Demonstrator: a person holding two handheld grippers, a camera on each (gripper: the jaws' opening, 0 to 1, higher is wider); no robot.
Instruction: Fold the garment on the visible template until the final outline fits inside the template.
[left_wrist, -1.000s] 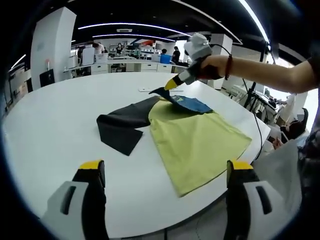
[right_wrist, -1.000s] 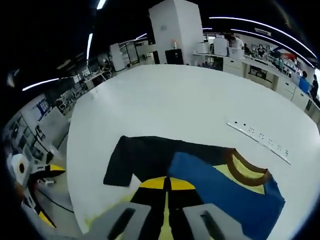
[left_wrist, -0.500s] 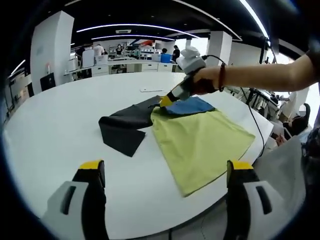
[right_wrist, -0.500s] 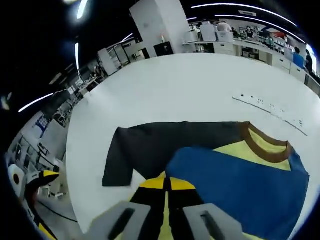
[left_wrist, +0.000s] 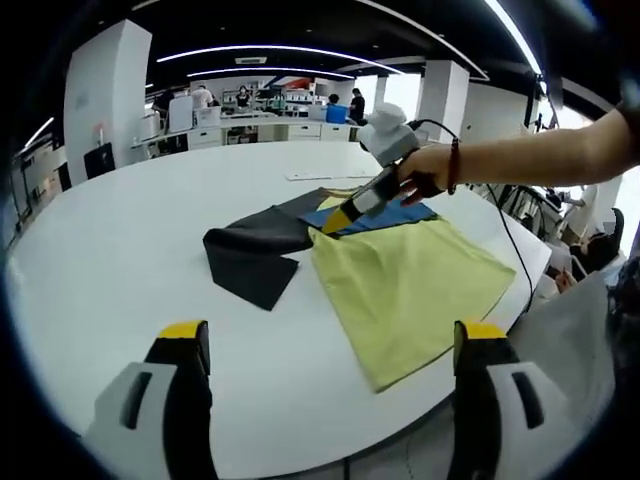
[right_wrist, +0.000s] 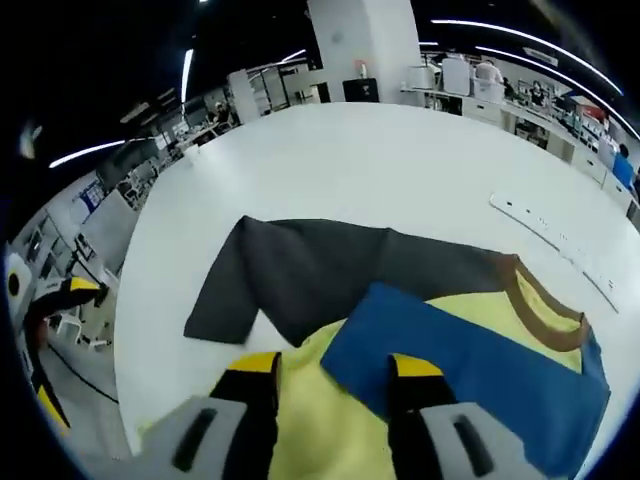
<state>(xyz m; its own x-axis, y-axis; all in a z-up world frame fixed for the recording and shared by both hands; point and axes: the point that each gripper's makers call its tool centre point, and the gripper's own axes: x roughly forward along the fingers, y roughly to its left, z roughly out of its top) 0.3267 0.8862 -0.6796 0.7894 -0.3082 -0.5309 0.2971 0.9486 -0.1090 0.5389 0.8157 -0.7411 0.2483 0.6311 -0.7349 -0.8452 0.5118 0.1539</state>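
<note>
Right tool (left_wrist: 340, 220), jaws parted, angled down over garment (left_wrist: 400, 280).

- A large white round table (left_wrist: 110, 250) is taking up most of the left gripper view, its surface bare and matte toward the near edge.
- A thick white square pillar (left_wrist: 98, 95) is standing behind the table at the left, with a dark panel low on its face.
- Long curved strip lights (left_wrist: 250, 50) are glowing across a dark ceiling.
- Desks and white cabinets (left_wrist: 250, 125) are lining the far side of the room, with people standing among them.
- A second pillar (left_wrist: 440, 90) is rising at the right, beside a bright window area.
- In the right gripper view, a long white strip (right_wrist: 560, 255) is lying on the table (right_wrist: 330, 170).
</note>
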